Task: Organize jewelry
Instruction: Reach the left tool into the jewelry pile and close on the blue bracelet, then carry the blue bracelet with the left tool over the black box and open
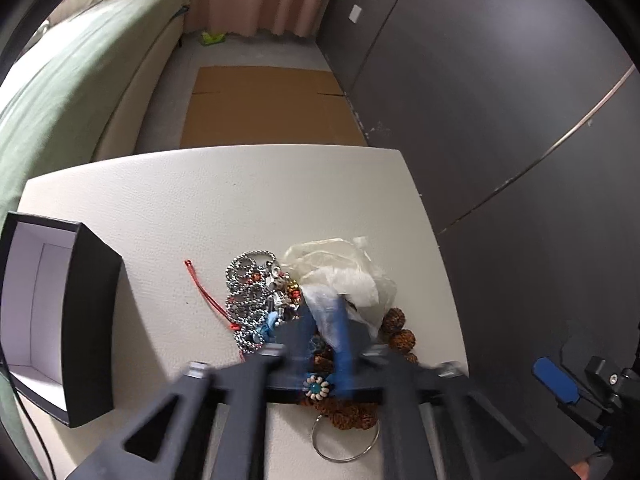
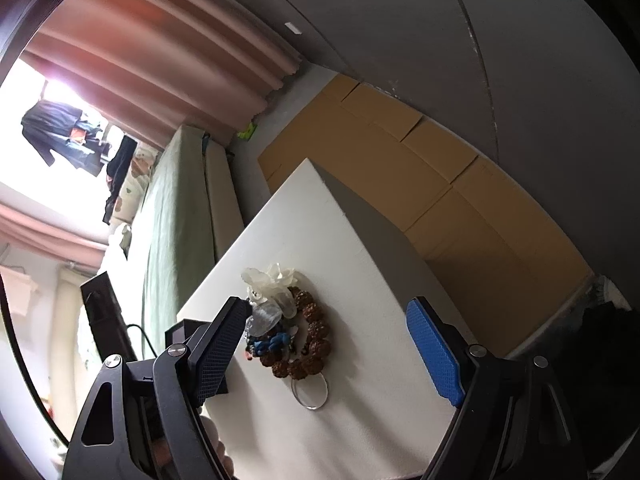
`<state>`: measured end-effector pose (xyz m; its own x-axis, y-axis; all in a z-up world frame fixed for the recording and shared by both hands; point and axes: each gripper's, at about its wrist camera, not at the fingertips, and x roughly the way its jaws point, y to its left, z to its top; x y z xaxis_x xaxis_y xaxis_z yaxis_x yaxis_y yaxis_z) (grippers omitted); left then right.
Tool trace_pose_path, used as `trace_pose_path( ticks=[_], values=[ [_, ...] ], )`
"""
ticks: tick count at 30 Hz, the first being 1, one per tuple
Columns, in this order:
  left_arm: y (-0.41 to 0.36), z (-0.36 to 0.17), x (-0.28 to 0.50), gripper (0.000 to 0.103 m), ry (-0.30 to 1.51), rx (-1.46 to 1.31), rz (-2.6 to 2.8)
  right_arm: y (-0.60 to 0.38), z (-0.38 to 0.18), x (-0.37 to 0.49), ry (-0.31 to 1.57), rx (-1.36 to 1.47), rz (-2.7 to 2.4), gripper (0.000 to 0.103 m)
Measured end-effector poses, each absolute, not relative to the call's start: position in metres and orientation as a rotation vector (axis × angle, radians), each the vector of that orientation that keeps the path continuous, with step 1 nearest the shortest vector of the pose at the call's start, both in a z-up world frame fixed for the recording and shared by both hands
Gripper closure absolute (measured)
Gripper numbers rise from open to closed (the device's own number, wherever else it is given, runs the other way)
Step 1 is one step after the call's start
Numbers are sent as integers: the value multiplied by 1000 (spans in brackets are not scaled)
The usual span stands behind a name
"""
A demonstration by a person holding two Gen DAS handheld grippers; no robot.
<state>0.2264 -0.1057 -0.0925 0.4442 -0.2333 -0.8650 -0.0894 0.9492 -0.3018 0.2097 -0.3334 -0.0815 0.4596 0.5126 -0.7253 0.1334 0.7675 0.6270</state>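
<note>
Left wrist view: left claw (image 1: 322,330) over jewelry pile (image 1: 288,304) beside box (image 1: 92,320).

Brown bead bracelet (image 2: 316,332), black box (image 1: 86,328)

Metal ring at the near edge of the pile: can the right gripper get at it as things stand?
Probably yes. The right gripper is open wide and looks toward the pile, and the ring lies flat on the table with its near arc uncovered. Only its far side touches the brown bead bracelet.
</note>
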Motion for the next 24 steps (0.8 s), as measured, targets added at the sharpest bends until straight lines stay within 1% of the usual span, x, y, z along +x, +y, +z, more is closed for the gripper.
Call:
trace_pose_path(
  ticks=[2,12,14,16,21,24],
  values=[
    [-105,-88,220,103,1085,-331,-116,-332,-81,209,1091,680,265,19],
    [-75,-46,169,103,945,-404,-172,-309,-90,217,1126,676,335,20],
    [-68,-43,161,103,921,-430,-175,-301,-92,219,1137,671,357,27],
    [-61,-43,155,103,907,-455,-176,-294,-94,220,1148,671,375,27],
    [-44,-36,147,103,870,-461,-162,-276,-105,222,1185,634,381,33],
    [-34,-35,148,103,858,-480,-159,-264,-111,225,1204,621,403,43]
  ],
)
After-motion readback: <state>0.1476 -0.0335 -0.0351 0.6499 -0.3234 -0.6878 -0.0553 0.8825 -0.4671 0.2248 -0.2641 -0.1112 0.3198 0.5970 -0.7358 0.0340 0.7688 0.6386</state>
